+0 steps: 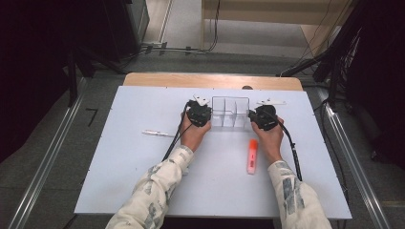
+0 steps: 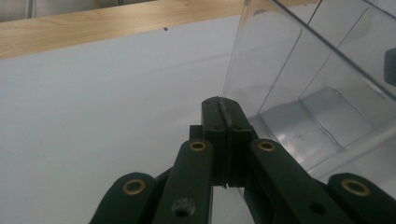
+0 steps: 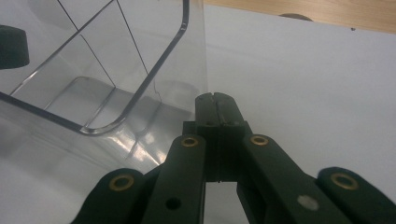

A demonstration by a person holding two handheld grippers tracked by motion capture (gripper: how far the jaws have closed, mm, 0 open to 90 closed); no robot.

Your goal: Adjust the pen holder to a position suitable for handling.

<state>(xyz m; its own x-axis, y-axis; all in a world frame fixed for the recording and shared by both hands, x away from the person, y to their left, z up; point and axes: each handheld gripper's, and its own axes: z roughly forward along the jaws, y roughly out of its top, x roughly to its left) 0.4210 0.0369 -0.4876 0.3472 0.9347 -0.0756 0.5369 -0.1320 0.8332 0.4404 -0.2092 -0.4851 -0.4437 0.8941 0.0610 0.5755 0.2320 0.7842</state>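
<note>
No legible text, label, brand, number or sign in any view. Orange highlighter [image 1: 251, 156] at 5 o'clock on bench [image 1: 119, 157]: barrel print too small to read. White pen [image 1: 157, 133] at 9 o'clock: no readable marking. Clear divided organizer [image 1: 230, 113] at 12 o'clock: walls plain in close views.

- Your clear plastic organizer [image 1: 230, 112], split by dividers into open compartments, stands upright and empty.
- It sits near the far edge of the white table [image 1: 119, 157], roughly midway across.
</note>
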